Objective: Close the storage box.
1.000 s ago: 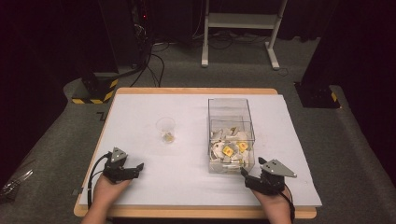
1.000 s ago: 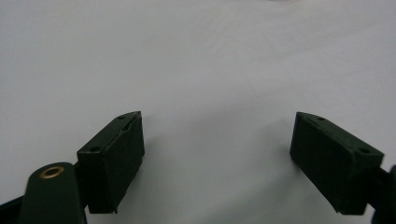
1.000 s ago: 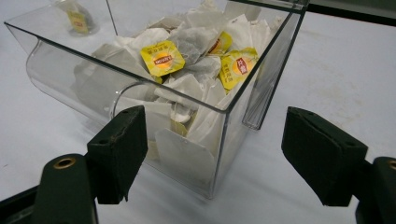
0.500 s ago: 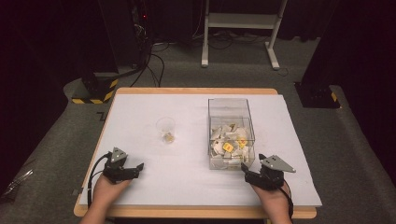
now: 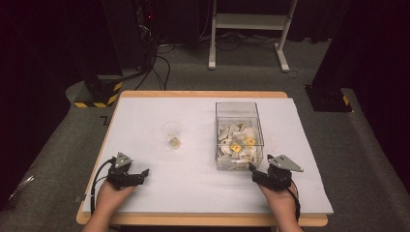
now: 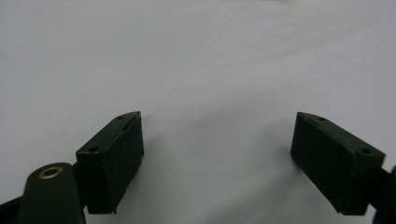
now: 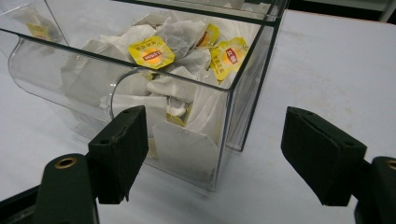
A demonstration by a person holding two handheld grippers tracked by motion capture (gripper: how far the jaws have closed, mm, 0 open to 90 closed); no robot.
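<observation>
My right gripper [image 5: 252,169] sits with its fingers [image 7: 119,149] wide and empty just beside the clear box [image 5: 239,137] of tea bags [image 7: 152,52] on the surface [image 5: 145,116], and I fear bumping that box and sliding it, while my left gripper [image 5: 141,173] waits open and empty too.

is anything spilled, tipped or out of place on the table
Nothing stands out. The clear box stands upright with the tea bags inside it, the small cup is upright, and nothing lies loose on the white table.
</observation>
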